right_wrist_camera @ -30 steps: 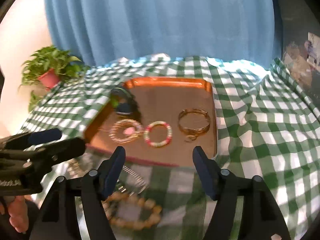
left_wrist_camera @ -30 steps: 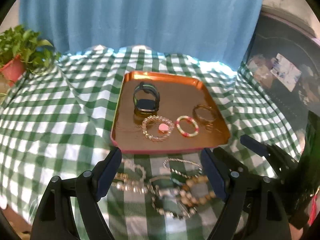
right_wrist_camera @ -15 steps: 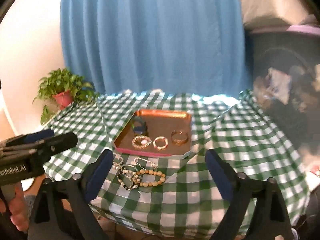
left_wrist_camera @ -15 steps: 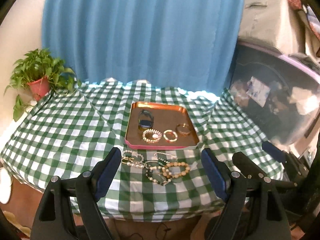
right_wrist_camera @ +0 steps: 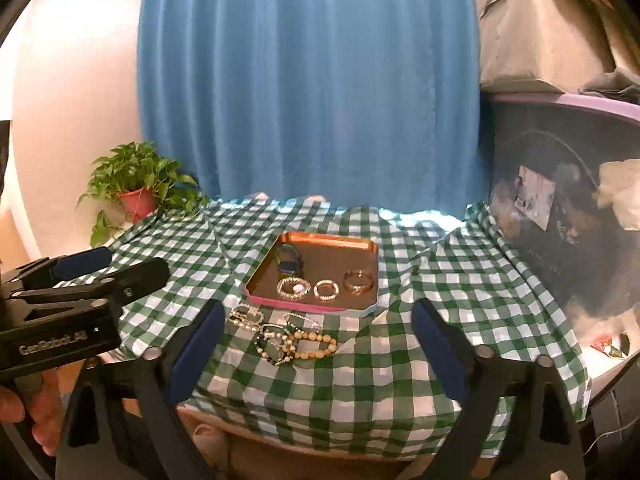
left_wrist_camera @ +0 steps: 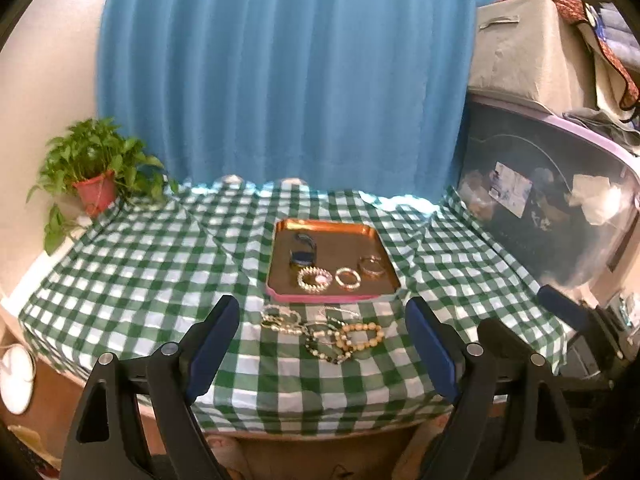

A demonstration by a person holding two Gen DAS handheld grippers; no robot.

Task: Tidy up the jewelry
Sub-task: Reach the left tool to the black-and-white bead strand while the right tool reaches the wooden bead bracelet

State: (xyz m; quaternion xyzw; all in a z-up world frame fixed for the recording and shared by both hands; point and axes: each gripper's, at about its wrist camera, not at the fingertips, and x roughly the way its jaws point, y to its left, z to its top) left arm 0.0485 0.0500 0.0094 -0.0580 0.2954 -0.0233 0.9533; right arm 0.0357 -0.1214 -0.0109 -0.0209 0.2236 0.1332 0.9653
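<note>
Bracelets (left_wrist_camera: 324,334) lie tangled on the counter (left_wrist_camera: 132,264) just before the copper tray (left_wrist_camera: 280,254); left tongs (left_wrist_camera: 322,344) and right tongs (right_wrist_camera: 316,348) hang wide, empty, right jaws just narrowing slightly. Best approach: descend, single out one outer strand.

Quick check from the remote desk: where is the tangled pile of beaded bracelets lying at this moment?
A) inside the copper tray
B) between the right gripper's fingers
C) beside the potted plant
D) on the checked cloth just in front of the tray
D: the tangled pile of beaded bracelets lies on the checked cloth, just outside the copper tray at its near edge.
</note>
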